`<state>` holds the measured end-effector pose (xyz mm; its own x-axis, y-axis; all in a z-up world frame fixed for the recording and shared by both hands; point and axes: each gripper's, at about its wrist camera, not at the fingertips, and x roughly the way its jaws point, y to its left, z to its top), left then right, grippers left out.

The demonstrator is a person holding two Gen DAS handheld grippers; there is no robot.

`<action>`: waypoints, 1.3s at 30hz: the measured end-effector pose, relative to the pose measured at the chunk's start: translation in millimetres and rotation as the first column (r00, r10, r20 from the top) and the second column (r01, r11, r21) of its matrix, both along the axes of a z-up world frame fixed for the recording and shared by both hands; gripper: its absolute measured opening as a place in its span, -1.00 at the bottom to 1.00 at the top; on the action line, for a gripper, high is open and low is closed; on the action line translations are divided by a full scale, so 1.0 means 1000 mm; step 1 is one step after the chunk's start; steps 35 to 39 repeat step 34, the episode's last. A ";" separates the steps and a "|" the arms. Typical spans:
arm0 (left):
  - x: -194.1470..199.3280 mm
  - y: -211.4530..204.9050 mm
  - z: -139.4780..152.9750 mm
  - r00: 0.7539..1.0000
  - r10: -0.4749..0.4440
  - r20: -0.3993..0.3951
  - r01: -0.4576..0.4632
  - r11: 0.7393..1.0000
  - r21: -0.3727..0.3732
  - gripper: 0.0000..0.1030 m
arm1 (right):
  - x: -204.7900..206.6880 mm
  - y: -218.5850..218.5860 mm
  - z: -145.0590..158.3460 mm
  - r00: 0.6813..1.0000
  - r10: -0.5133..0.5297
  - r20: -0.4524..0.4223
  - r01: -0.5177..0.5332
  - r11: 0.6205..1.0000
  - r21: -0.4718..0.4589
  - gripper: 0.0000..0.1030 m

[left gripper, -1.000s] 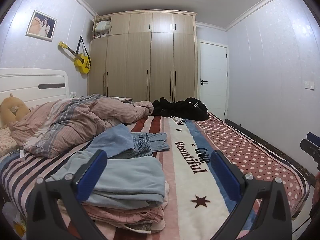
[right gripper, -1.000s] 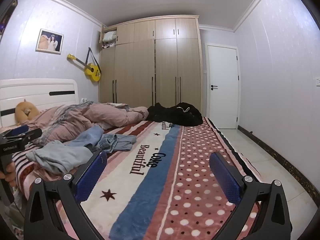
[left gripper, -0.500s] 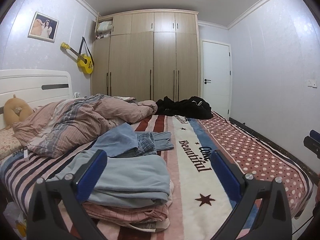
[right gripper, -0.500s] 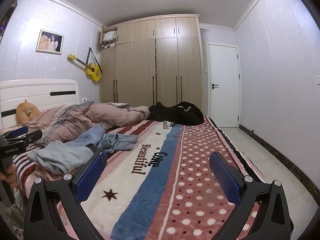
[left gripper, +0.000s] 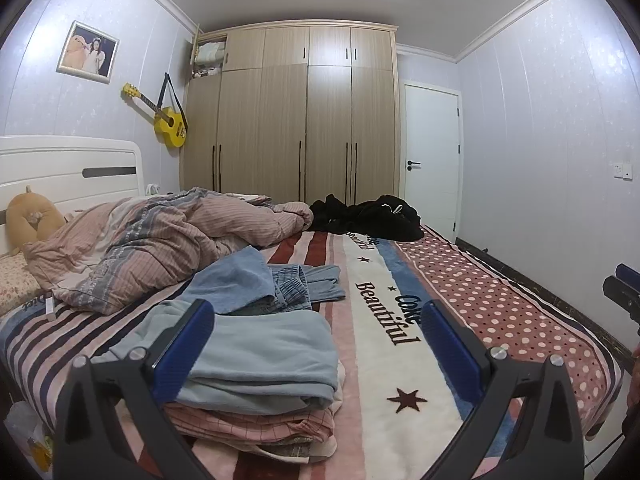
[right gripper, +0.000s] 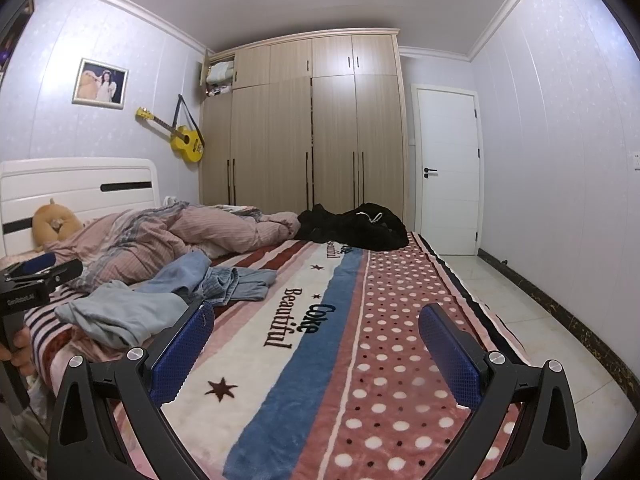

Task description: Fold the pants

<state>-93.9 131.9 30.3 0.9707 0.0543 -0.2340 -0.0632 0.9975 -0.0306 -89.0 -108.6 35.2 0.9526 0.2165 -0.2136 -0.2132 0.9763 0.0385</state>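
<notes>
Two claws, both spread wide with nothing between the blue pads: left claw (left gripper: 318, 344), right claw (right gripper: 312, 350). One bed (right gripper: 404, 344) with a striped and dotted blanket printed "Coke Beautiful". Loose blue pants: one crumpled pair (left gripper: 280, 284) at 12 o'clock from the left claw, legs bunched, elastic waistband showing, lying flat on the blanket; same pair at 10 o'clock from the right claw (right gripper: 224, 280). One stack of folded clothes (left gripper: 256, 364) just ahead of the left claw, a light blue piece on top, a pink checked piece under it, at least one more below, count unclear. The crumpled pants touch the far edge of the stack. One pink striped duvet (left gripper: 160, 240) at 10 o'clock, one black garment heap (left gripper: 368, 220) at 12 near the wardrobe (left gripper: 296, 120). One yellow guitar (left gripper: 170, 124), one framed photo (left gripper: 88, 52), one door (left gripper: 432, 160), one plush toy (left gripper: 32, 216).
</notes>
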 end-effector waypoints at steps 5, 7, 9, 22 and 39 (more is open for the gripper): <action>-0.002 0.000 0.000 1.000 -0.005 0.000 0.005 1.000 0.000 0.98 | 0.000 0.000 0.000 1.000 0.000 0.000 0.000 1.000 0.001 0.98; -0.002 -0.001 0.000 1.000 -0.005 0.001 0.005 1.000 0.001 0.98 | -0.001 0.000 0.000 1.000 0.000 0.000 0.000 1.000 0.001 0.98; -0.002 -0.001 0.000 1.000 -0.008 0.002 0.008 1.000 0.000 0.98 | 0.000 0.000 0.000 1.000 0.000 0.001 0.000 1.000 0.001 0.98; -0.003 -0.004 0.001 1.000 -0.015 0.002 0.015 1.000 -0.002 0.98 | -0.005 0.009 0.001 1.000 0.018 -0.004 -0.018 1.000 0.002 0.98; -0.002 -0.007 0.001 1.000 -0.020 0.003 0.020 1.000 0.002 0.99 | -0.008 0.015 0.000 1.000 0.021 -0.008 -0.021 1.000 0.004 0.98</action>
